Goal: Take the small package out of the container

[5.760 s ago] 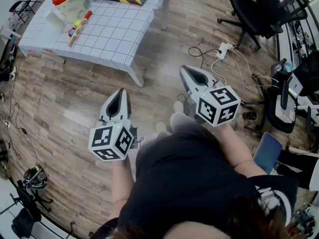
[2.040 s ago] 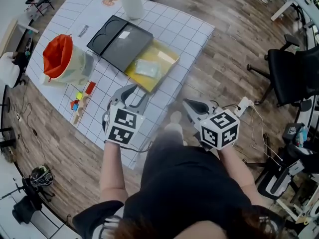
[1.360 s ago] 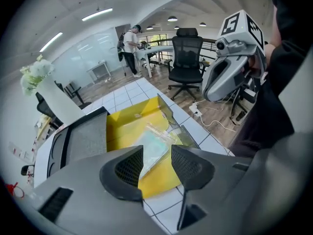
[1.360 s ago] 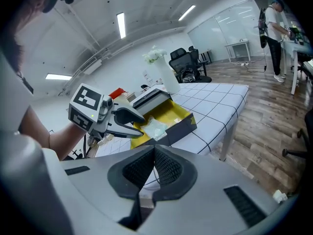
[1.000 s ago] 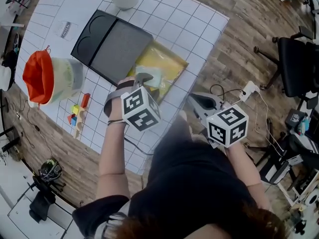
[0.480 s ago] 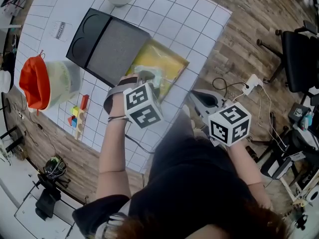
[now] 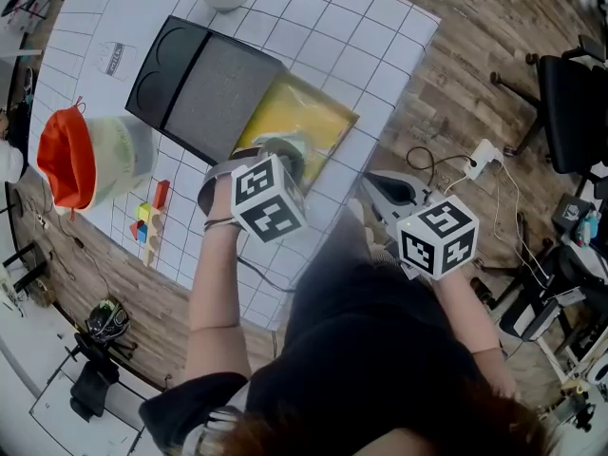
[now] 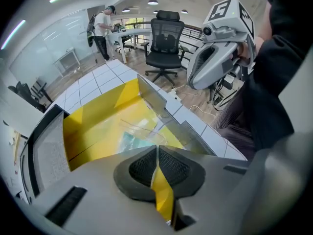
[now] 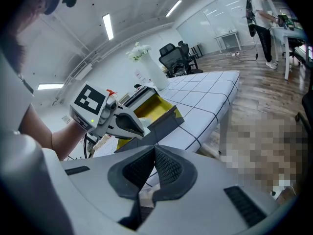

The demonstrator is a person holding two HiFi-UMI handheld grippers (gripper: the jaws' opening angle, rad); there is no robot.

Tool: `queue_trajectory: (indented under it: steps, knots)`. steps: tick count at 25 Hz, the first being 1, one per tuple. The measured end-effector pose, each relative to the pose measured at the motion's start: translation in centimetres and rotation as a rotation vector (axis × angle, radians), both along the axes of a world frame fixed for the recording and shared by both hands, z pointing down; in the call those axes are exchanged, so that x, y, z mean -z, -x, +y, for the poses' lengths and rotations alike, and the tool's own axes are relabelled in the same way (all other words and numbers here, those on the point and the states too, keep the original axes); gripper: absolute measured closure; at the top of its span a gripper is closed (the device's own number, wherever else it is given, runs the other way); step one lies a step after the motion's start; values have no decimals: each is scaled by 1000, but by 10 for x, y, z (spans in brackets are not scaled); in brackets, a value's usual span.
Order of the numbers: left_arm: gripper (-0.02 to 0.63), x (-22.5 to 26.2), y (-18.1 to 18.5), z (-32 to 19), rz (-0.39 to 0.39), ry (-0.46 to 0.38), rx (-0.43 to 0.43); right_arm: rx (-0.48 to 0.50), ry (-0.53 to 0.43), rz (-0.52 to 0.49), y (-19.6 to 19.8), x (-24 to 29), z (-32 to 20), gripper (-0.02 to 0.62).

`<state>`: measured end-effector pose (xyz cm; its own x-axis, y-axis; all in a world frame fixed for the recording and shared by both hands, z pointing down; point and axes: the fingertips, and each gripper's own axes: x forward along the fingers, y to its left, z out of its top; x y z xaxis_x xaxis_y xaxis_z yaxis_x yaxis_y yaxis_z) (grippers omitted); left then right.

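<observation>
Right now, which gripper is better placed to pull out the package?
Left. The left gripper is over the yellow box, its fingers closing on the edge of the package. The right gripper hangs off the table, shut and empty.

Bright, even indoor light from ceiling strip lamps (image 9: 107, 26) high above the right gripper (image 9: 154, 151); shadows soft. Both gripper views bulge fisheye, corners black; head view sharp.

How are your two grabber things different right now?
The left gripper is over the table, in the yellow container, jaws closing on the edge of the small package. The right gripper hangs beside the table above the floor, jaws shut, empty. Both are grey with a marker cube.
</observation>
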<state>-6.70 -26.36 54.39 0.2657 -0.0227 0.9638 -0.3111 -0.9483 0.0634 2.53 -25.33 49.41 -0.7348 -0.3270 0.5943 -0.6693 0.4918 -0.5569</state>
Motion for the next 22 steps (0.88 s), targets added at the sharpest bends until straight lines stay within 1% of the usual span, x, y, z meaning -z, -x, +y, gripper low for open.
queue_trajectory:
  steps: [7, 10, 13, 15, 22]
  knots:
    - [578, 4, -1, 0, -23, -49, 20, -3, -19, 0, -5, 5, 10, 580]
    - [580, 12, 1, -4, -28, -98, 57, -5, -30, -2, -7, 8, 16, 580]
    - [580, 22, 7, -8, -34, -168, 117, -7, -43, -8, -8, 13, 22, 580]
    - [580, 30, 9, -10, -20, -210, 159, -7, -53, -12, -8, 17, 27, 580]
    - [580, 67, 7, -3, 73, -318, 277, -6, -99, -10, -7, 31, 42, 580]
